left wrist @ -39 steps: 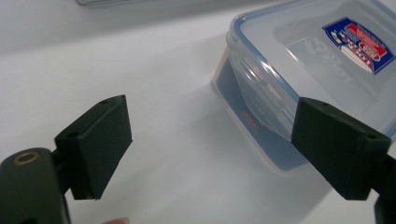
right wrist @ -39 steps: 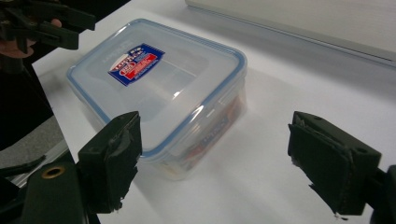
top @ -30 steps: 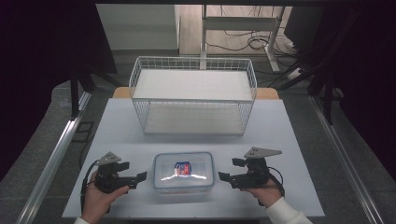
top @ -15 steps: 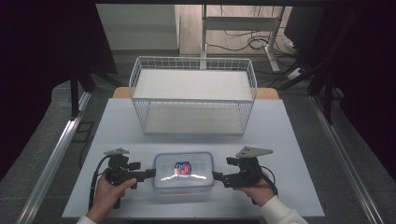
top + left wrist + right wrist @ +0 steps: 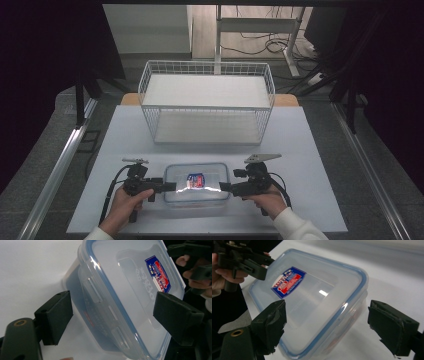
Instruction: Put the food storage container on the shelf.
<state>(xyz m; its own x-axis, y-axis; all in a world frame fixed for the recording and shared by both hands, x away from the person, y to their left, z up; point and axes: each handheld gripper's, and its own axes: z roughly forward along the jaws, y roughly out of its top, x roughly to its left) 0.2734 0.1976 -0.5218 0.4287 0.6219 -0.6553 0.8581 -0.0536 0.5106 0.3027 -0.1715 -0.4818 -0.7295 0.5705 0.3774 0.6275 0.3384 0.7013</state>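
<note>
Since the earlier frames both hands have come inward and slightly down, so each hand-held gripper now sits at an end of the clear plastic container (image 5: 196, 183) instead of well apart from it. The left hand-held gripper (image 5: 170, 186) has just been closing a little; its jaws are still spread, with the container's left end between them and no pad pressing on it. The right hand-held gripper (image 5: 224, 187) is likewise spread wide around the right end, not clamped.

The container lies flat near the front edge of the white desk (image 5: 310, 165), its long axis running left to right, lid up with a red and blue label. It is a rounded rectangle of glossy, see-through plastic with a blue seal line and side latch flaps. A white wire basket (image 5: 207, 102) stands well behind it, with bare desk between them.
</note>
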